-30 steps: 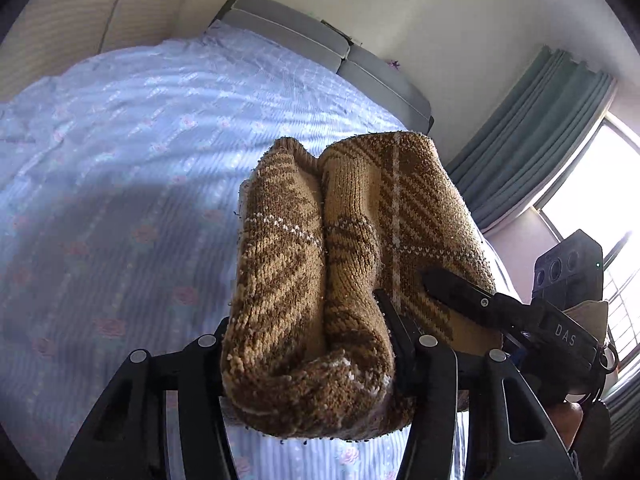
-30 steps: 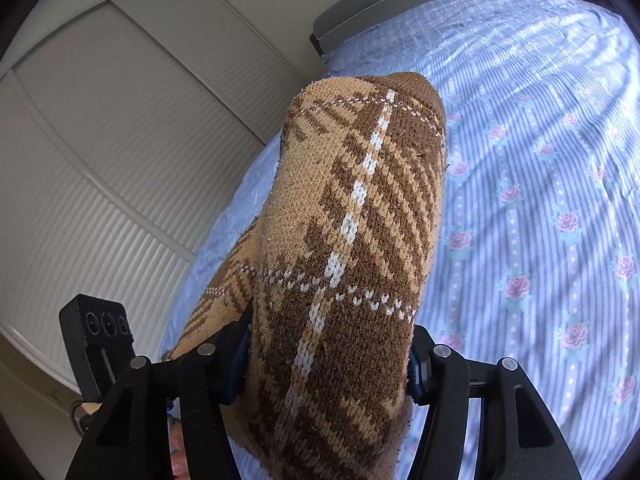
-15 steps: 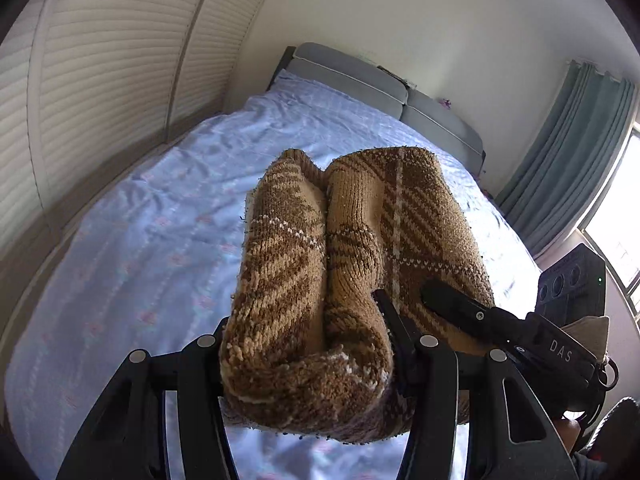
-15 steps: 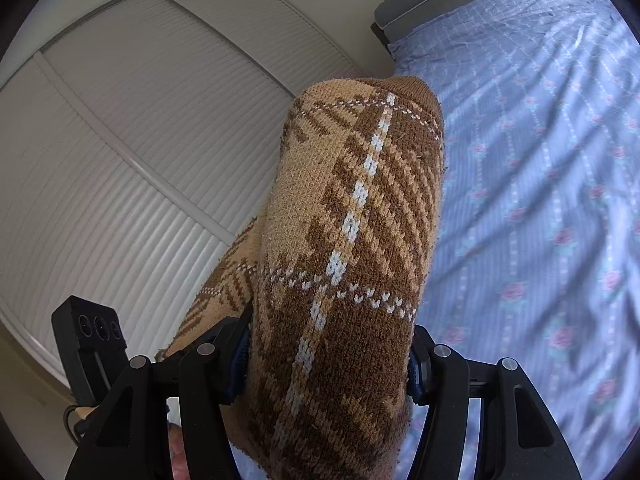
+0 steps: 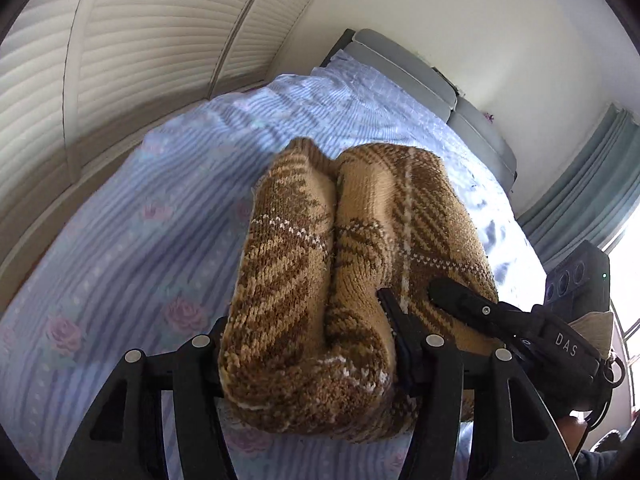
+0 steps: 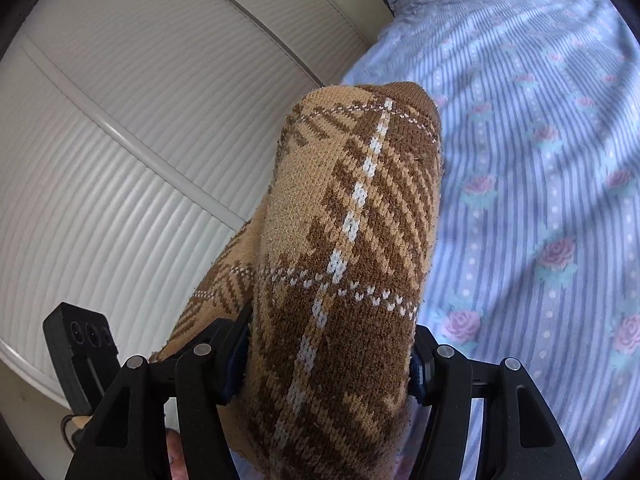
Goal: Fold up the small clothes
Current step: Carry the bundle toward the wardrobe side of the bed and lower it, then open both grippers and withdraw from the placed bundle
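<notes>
A folded brown and tan plaid knit garment [image 5: 352, 264] is held in the air above the bed by both grippers. My left gripper [image 5: 308, 356] is shut on its near edge, the thick fold bulging between the jaws. My right gripper [image 6: 332, 360] is shut on the other end of the same garment [image 6: 348, 240], which fills the middle of the right wrist view. In the left wrist view the right gripper [image 5: 480, 312] shows at the garment's right side. In the right wrist view the left gripper's body [image 6: 84, 356] shows at lower left.
A bed with a blue striped, rose-patterned sheet [image 5: 132, 248] lies under the garment and shows in the right wrist view [image 6: 540, 200]. A grey headboard [image 5: 408, 68] stands at the far end. White slatted wardrobe doors [image 6: 140, 120] run along the left. Teal curtains [image 5: 592, 184] hang at the right.
Both grippers have carried the garment toward the wardrobe side of the bed and tilted up, then back down a little. The hold on the garment has not changed.
</notes>
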A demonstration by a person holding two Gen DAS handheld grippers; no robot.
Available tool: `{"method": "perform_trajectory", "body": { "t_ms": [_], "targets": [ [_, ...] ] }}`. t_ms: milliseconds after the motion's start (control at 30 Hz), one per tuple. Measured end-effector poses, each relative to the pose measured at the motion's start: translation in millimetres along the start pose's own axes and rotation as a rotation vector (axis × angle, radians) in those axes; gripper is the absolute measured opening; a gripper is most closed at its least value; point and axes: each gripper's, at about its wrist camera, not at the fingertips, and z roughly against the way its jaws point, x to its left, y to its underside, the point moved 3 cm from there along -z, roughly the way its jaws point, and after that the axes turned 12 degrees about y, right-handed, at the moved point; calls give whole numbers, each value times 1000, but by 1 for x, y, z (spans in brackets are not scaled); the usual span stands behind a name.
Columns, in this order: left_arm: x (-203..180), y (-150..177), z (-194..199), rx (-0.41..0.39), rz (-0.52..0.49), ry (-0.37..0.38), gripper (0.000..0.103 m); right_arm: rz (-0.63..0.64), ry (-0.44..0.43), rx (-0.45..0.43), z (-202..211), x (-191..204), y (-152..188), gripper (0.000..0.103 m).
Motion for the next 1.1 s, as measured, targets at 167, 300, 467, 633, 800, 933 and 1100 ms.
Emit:
{"method": "perform_trajectory", "body": {
  "t_ms": [167, 300, 467, 633, 800, 933, 1100],
  "targets": [
    [0, 9, 7, -66, -20, -20, 75, 88, 43, -62, 6, -7, 2, 85],
    [-24, 15, 30, -128, -107, -118, 77, 166, 104, -146, 40, -11, 13, 85],
    [-80, 26, 68, -251, -274, -199, 82, 322, 129, -389, 99, 2, 28, 85],
    [-119, 26, 63, -260, -376, -132, 89, 442, 104, -421, 99, 32, 23, 85],
    [-110, 31, 39, -196, -336, -156, 89, 476, 184, -364, 85, 36, 29, 85],
    [-91, 40, 22, -138, -292, -192, 89, 536, 263, -329, 71, 26, 48, 85],
    [-64, 51, 10, -81, -248, -224, 87, 584, 318, -307, 59, 29, 53, 89]
  ]
}}
